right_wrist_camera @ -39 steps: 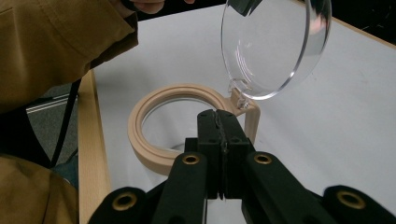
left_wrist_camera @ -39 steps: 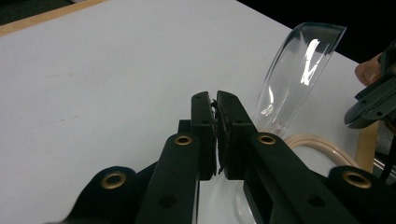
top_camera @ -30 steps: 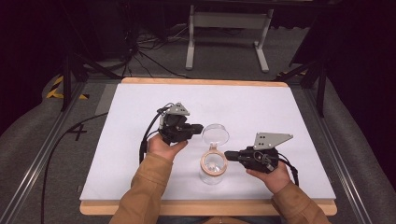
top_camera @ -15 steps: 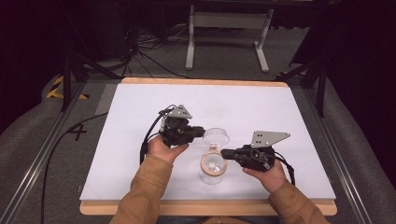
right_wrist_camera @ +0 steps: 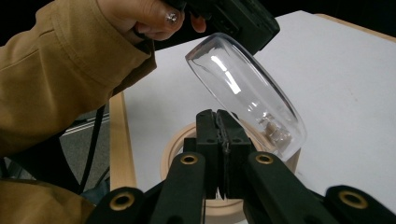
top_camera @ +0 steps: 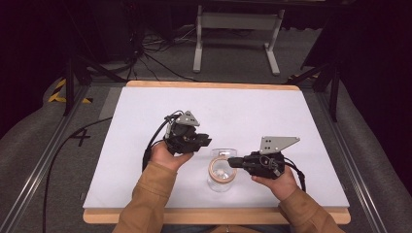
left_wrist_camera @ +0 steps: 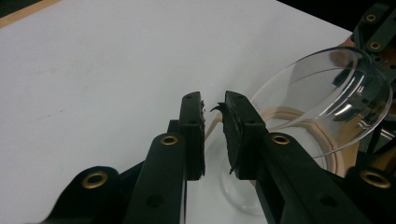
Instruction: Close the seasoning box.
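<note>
A white table (top_camera: 272, 111) with a light wood edge stands on a grey floor (top_camera: 43, 160). Behind it the room is dark, with black cables (top_camera: 150, 51) on the floor and a grey metal stand (top_camera: 235, 29).

A clear jar (top_camera: 221, 171) with a tan rim sits near the front of the table, between the two hands. Its clear lid (right_wrist_camera: 245, 91) is tipped up and open.

The left gripper (top_camera: 203, 141) is just beside the jar, its jaws a little apart and holding nothing. The right gripper (top_camera: 232, 161) has its jaws pressed together at the jar's rim; I cannot tell if they pinch anything.
</note>
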A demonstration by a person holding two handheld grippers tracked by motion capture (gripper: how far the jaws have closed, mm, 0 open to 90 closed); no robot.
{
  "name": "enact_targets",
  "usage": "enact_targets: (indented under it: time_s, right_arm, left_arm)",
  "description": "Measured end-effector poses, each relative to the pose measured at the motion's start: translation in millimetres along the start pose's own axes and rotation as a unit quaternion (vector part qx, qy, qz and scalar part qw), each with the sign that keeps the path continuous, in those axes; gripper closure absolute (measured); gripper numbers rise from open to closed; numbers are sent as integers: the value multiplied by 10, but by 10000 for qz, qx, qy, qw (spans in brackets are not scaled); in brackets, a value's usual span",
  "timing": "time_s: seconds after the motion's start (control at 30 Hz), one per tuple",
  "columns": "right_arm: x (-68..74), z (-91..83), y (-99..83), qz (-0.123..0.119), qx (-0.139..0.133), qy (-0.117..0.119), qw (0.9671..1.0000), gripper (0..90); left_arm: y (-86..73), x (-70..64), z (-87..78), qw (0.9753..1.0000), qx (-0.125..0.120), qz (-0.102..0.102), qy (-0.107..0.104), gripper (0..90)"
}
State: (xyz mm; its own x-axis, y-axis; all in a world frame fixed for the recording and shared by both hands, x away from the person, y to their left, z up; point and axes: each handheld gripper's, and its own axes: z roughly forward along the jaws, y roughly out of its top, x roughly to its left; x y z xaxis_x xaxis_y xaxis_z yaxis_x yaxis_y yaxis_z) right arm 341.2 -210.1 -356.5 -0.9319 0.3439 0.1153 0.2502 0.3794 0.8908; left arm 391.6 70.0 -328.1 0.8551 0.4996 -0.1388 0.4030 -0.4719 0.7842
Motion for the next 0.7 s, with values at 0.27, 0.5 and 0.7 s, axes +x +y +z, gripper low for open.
enact_targets:
  time_s: [0.27, 0.5, 0.7]
  right_arm:
    - [38, 24, 5, -35, 246, 192, 9995, 885]
    - [71, 45, 11, -33, 634, 305, 9975, 891]
    - [73, 56, 6, 81, 913, 374, 9951, 891]
  left_arm:
    - [-28, 72, -80, 9998, -52, -207, 11, 737]
    - [-40, 104, -83, 9997, 34, -224, 2, 734]
    - [-42, 107, -89, 9997, 31, -225, 16, 732]
